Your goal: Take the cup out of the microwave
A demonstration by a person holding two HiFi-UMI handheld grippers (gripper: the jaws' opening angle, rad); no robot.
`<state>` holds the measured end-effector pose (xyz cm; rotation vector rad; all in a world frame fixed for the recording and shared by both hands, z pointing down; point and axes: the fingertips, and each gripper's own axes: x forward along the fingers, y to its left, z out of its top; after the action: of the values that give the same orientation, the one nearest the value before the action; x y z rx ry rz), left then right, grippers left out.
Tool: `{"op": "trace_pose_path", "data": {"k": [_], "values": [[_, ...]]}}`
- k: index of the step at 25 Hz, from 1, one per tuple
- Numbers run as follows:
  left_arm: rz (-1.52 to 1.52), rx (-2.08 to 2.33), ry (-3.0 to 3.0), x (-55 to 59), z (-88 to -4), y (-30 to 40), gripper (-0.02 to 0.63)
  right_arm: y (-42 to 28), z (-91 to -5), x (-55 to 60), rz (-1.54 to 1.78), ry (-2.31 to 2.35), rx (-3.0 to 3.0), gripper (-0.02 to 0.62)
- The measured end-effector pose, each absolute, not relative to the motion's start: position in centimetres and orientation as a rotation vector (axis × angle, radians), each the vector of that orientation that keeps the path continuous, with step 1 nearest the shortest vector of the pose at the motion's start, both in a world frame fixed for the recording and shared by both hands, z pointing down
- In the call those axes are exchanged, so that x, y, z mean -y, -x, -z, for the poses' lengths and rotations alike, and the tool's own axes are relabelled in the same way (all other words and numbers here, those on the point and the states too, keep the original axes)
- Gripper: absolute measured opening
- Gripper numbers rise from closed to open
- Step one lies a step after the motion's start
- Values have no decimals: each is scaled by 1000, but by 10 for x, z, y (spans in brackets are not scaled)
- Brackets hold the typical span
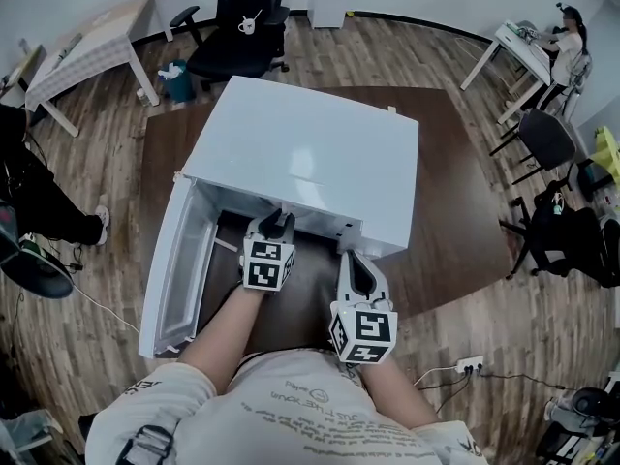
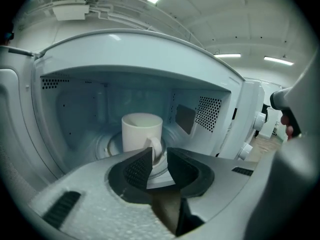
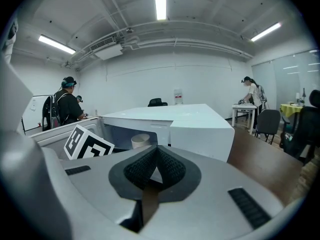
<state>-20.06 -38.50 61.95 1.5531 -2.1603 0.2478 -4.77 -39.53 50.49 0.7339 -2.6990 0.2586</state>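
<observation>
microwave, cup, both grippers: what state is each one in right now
microwave: door swung fully open to the left
cup: upright inside the microwave, handle toward the left gripper, not gripped
left gripper: jaws apart, empty, tips at the cavity mouth just short of the cup's handle
right gripper: jaws together, empty, held back outside the microwave

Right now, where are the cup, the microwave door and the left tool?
cup [image 2: 141,130], left gripper view, on its white side wall.
microwave door [image 1: 182,269], head view, on its inner face.
left tool [image 2: 159,154], left gripper view, midway between its tips.
</observation>
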Motion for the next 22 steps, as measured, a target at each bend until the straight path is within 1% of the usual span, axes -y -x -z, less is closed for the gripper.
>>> {"op": "trace_pose_path", "data": {"k": [22], "values": [[-301,2076,-1684,423,-637,200,89,46,-517,397,-264,-821,2632,15]]}}
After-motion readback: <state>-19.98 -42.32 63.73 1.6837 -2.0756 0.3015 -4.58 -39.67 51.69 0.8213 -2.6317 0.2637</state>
